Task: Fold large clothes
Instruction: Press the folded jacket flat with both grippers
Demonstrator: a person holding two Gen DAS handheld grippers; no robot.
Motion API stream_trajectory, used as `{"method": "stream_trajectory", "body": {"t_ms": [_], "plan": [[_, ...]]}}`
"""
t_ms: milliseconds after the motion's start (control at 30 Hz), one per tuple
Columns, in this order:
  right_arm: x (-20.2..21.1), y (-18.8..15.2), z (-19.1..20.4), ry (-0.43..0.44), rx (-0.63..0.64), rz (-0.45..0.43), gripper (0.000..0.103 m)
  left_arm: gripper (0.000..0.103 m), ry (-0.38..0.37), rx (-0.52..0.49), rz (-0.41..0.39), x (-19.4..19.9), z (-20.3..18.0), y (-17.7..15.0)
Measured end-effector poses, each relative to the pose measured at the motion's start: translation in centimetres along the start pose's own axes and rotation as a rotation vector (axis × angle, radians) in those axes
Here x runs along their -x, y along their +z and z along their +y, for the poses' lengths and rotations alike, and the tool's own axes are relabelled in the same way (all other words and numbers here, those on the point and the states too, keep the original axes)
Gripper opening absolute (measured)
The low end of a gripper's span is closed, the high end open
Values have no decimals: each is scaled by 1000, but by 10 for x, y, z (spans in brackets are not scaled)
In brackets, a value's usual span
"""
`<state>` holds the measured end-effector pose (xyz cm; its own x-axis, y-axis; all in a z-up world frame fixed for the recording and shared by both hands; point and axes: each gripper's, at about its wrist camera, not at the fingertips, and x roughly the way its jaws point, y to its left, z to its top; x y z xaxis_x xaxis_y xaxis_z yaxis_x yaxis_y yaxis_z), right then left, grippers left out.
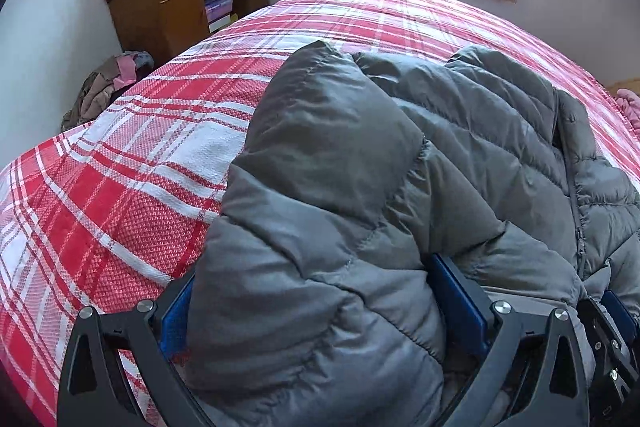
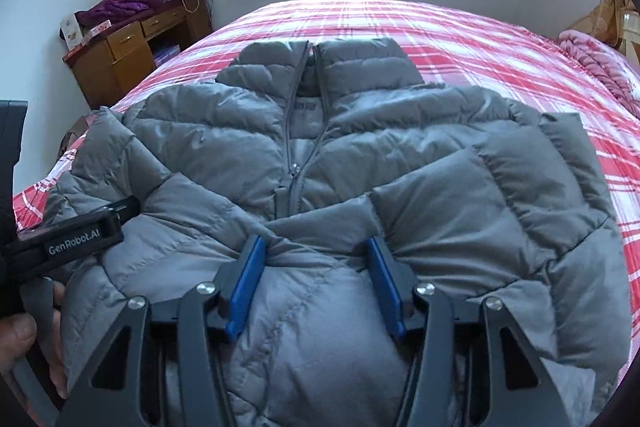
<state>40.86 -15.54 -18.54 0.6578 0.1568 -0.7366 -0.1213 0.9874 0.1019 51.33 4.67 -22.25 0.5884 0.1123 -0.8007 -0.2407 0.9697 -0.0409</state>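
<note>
the left gripper (image 1: pixel 320 307) is pinching a bunched fold of the grey puffer jacket (image 2: pixel 360 155). the right gripper (image 2: pixel 316 279) is clamping its padded hem, on the plaid bedspread (image 1: pixel 120 195).

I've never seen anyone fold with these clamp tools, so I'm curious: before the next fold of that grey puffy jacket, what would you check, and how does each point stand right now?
1. Left gripper has fabric: ok, a thick bunch of the jacket fills the space between its blue pads.
2. Right gripper has fabric: ok, padding is pinched between its pads.
3. Jacket lies front up: ok, zipper and collar face up.
4. Zipper closed: not ok, its upper part is open.
5. Bedspread has free room for folding: ok.
6. Whether each grip catches every layer: cannot tell.
</note>
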Motion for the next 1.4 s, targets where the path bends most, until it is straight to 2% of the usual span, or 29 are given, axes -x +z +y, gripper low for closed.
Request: {"method": "stream_trajectory", "body": {"t_ms": [167,1400], "plan": [[0,-2,-1,8,-6,1,57,102,19,-10,-1,-2,-7,0],[-4,-3,-2,17,-11,0,59,102,23,-20,7,0,-5,1]]}}
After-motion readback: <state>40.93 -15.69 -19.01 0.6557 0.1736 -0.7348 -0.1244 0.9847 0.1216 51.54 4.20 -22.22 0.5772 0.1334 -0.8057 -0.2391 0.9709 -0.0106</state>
